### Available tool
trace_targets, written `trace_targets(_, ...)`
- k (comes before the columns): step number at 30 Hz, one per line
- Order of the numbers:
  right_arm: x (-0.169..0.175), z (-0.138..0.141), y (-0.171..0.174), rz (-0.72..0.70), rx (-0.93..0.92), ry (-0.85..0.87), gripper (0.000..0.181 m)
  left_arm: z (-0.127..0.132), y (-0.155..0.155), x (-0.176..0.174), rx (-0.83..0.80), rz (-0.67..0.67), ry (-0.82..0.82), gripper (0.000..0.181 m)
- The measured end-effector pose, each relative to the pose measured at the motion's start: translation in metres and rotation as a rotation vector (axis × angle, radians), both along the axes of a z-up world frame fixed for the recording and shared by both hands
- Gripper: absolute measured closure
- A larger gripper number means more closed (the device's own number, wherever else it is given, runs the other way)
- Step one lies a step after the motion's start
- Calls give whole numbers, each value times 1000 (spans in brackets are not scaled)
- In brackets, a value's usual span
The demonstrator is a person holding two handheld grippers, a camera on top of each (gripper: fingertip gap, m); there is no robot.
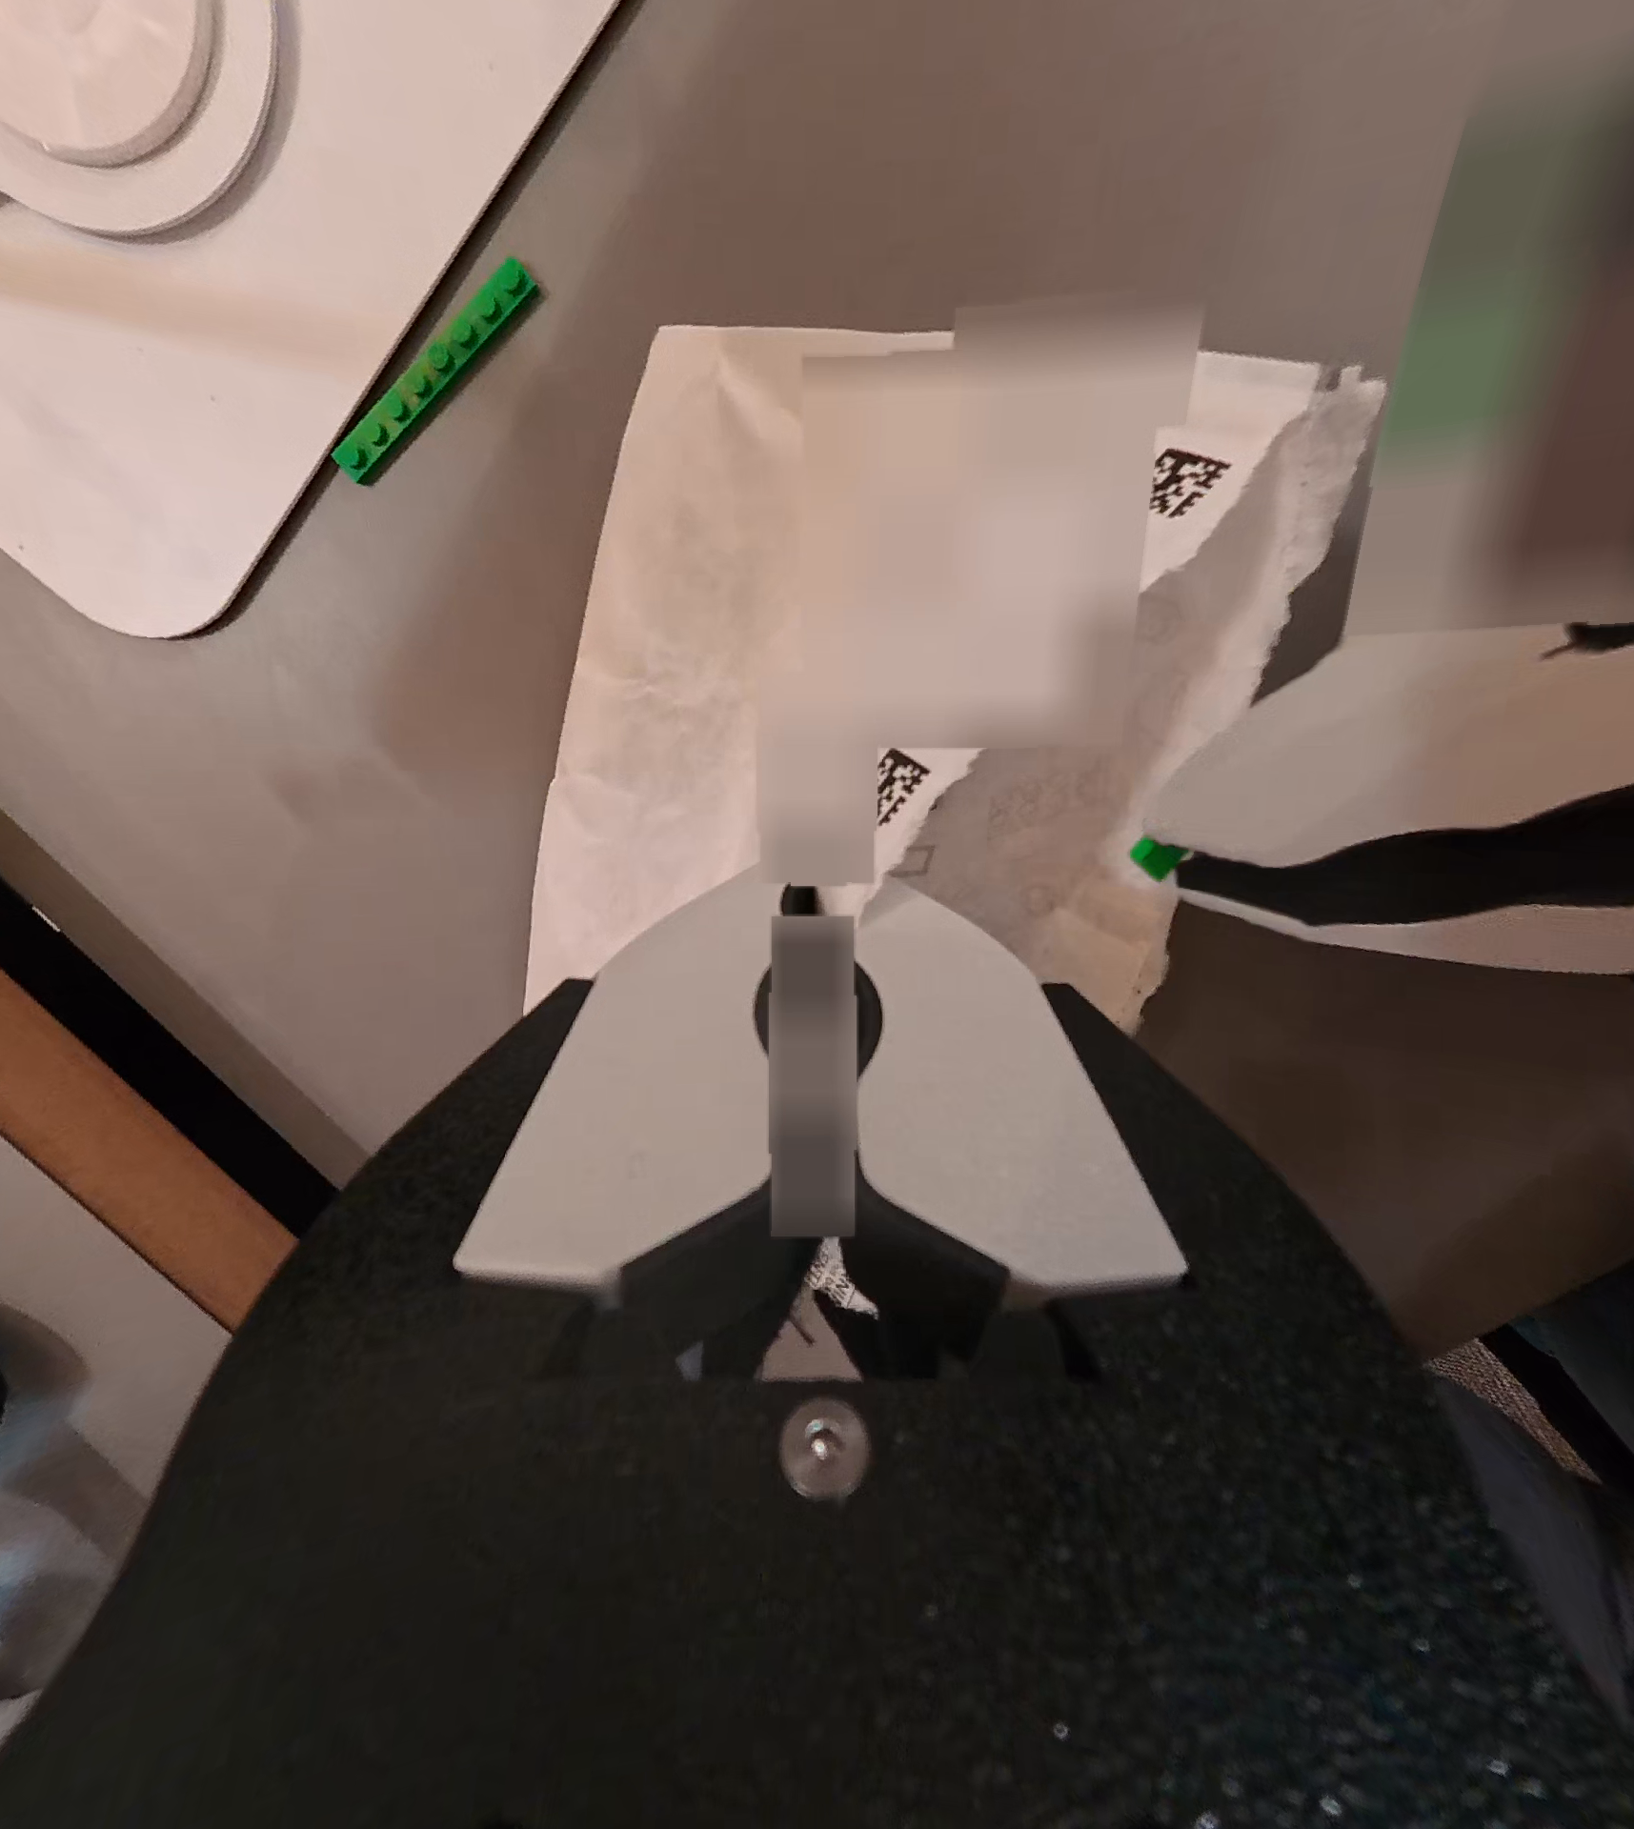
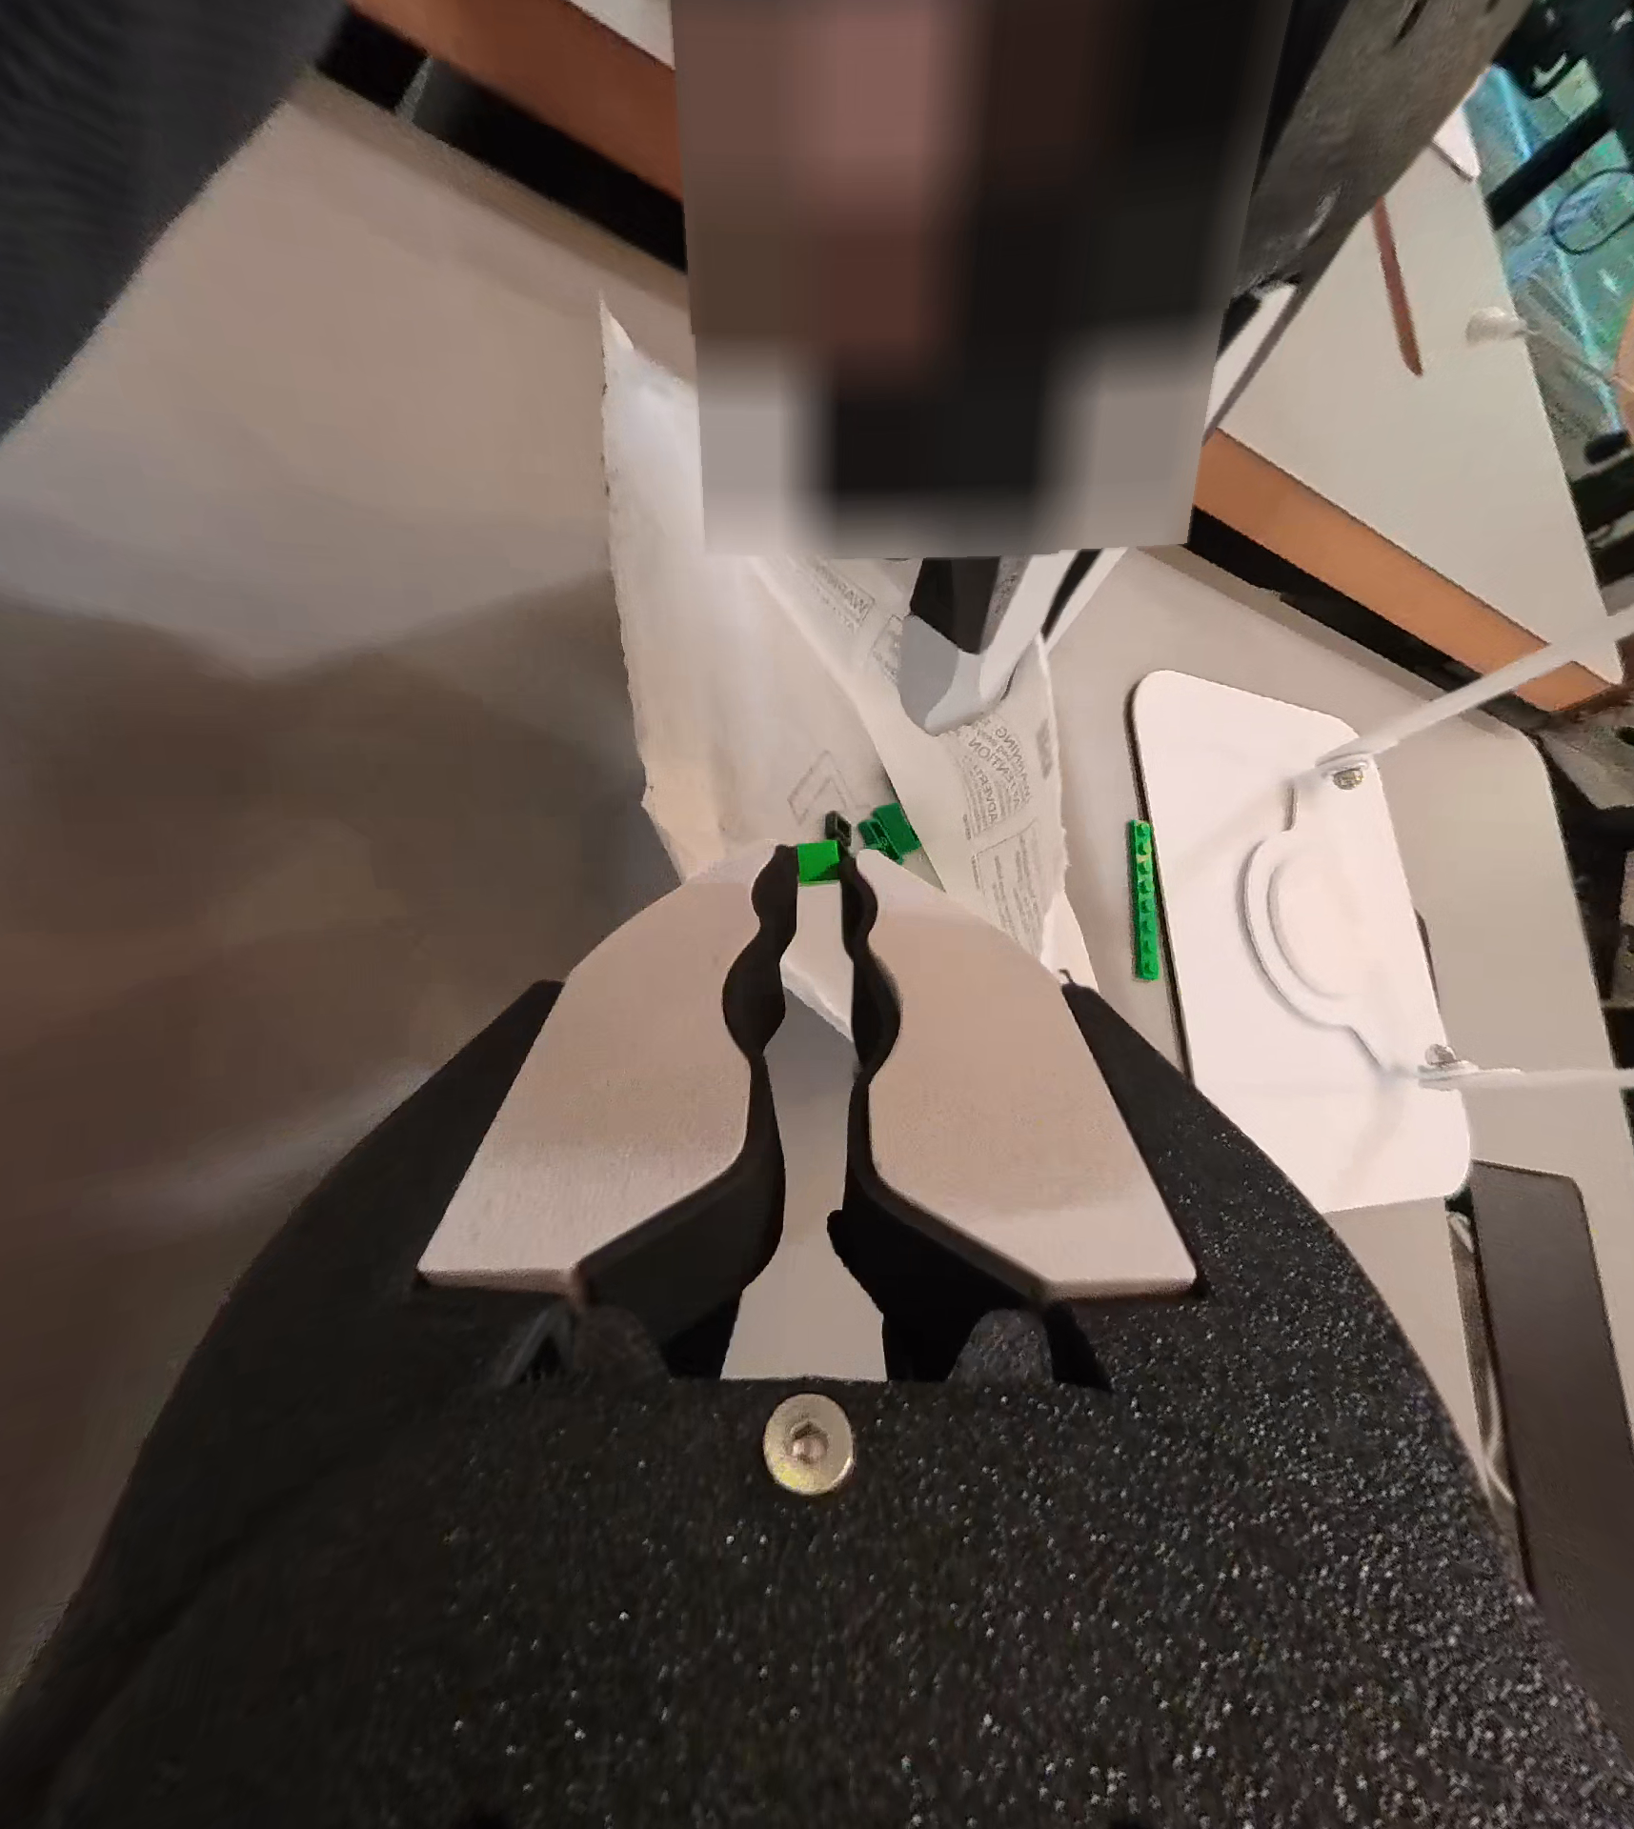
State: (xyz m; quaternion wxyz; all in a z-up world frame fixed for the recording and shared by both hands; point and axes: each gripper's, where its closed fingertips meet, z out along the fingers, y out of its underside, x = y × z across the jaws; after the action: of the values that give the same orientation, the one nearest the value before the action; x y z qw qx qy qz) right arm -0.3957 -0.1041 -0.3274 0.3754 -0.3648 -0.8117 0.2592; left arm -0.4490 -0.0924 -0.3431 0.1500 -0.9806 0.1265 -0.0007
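A torn white paper bag [image 1: 674, 614] lies on the grey table. My left gripper [image 1: 818, 901] is shut on the bag's near edge, and paper shows between its fingers. My right gripper [image 2: 818, 866] is shut on a small green brick [image 2: 815, 859] at its fingertips, just over the bag's torn opening. It enters the left wrist view from the right [image 1: 1164, 856], with the brick [image 1: 1154, 857] at its tip. More small green and dark pieces [image 2: 887, 829] lie in the bag [image 2: 723, 752] just beyond it. The left gripper also shows farther off in the right wrist view [image 2: 951, 683], pinching the paper.
A long thin green studded plate [image 1: 436, 371] lies beside a white stand base [image 1: 149, 396]; both also show in the right wrist view, the plate [image 2: 1142, 901] and the base [image 2: 1288, 940]. The table's wooden edge [image 1: 80, 1108] runs at the left. About 15 cm separates my left fingertips from the long thin green studded plate [image 1: 436, 371]. It is also in sight in the right wrist view [image 2: 1143, 900].
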Motion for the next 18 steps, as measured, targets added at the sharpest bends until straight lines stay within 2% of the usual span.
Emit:
trace_targets(1,-1,-2,0,-1,-1,-5,172,0,0,0,1,0,0,181)
trace_targets(6,0,-6,1,-2,-27,-27,169,1,0,0,4,-2,2,181)
trace_targets(11,24,5,11,7,-131,-27,170,0,-1,-3,1,10,-5,181)
trace_targets(13,38,-6,21,11,-210,-95,171,0,-2,-4,3,15,-7,181)
trace_targets(15,51,-29,28,13,-275,-217,168,0,-2,-5,3,17,-7,181)
trace_targets(18,56,-54,34,18,-287,-277,164,0,-2,-4,2,16,-4,181)
